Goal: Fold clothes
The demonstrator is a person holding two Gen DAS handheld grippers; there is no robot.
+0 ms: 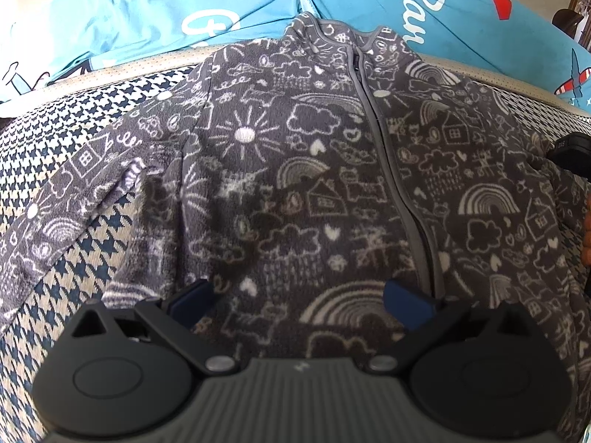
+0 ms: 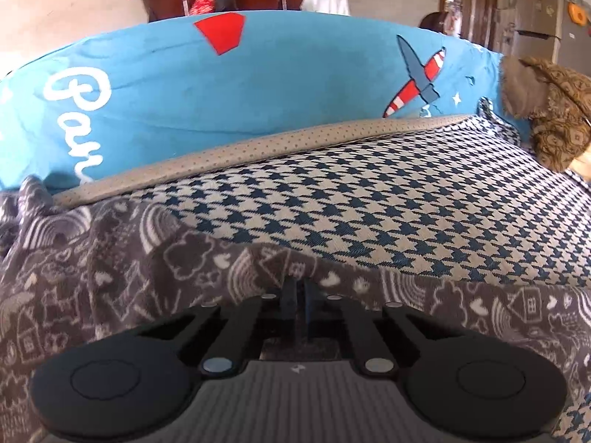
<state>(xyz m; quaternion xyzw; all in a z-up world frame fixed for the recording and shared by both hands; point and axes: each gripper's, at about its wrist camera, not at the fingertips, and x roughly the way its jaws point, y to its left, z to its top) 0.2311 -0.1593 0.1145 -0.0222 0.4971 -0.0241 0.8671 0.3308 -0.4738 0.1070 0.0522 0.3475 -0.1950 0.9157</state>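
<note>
Grey fleece jacket (image 1: 295,170) lay flat, zipped, on the houndstooth cover (image 1: 55,140), collar toward the blue pillows (image 1: 147,11).

My left gripper (image 1: 299,299) hovered over the hem with its tongs spread wide, nothing between them. My right gripper (image 2: 300,297) had its tongs pressed together, pinching the jacket's edge beside the bare cover.

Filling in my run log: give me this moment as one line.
stage: first fold starting | grey doodle-print fleece jacket: flat, zipped, on houndstooth cover | left gripper: open above hem | right gripper: shut on sleeve
</note>
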